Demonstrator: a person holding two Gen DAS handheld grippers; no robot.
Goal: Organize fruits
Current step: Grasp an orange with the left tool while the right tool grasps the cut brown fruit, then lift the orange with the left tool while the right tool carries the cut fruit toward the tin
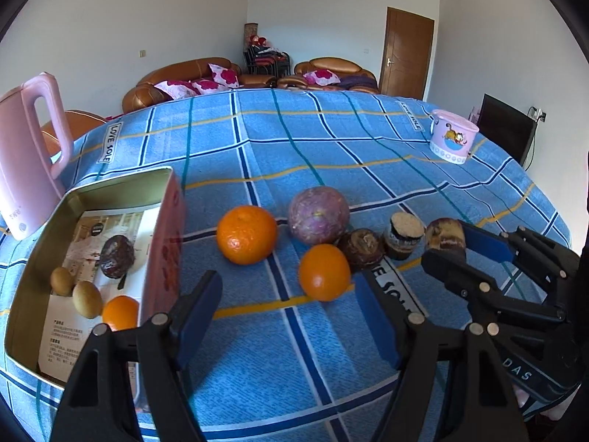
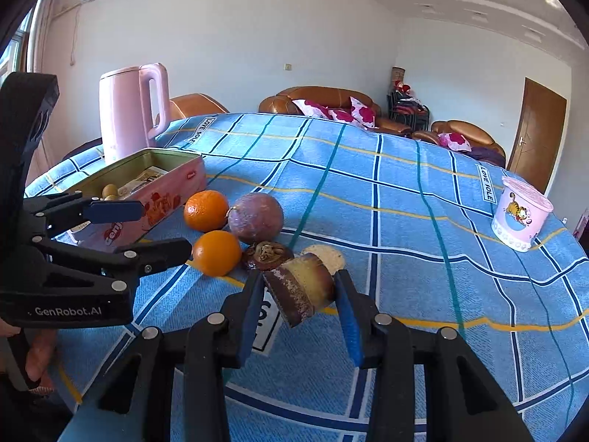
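My right gripper (image 2: 299,300) is shut on a brown cut stalk piece (image 2: 300,289), also seen in the left wrist view (image 1: 446,238), a little above the cloth. My left gripper (image 1: 287,322) is open and empty, just in front of the near orange (image 1: 324,272). On the cloth lie a far orange (image 1: 246,235), a purple passion fruit (image 1: 318,215), a dark round fruit (image 1: 362,248) and another cut stalk piece (image 1: 404,235). The pink tin box (image 1: 167,243) at the left holds a dark passion fruit (image 1: 117,256), two small brown fruits (image 1: 86,298) and an orange (image 1: 120,312).
A pink kettle (image 1: 27,162) stands behind the tin. A pink cartoon tub (image 1: 452,140) stands at the far right of the blue checked tablecloth (image 1: 294,147). Brown sofas and a door lie beyond the table.
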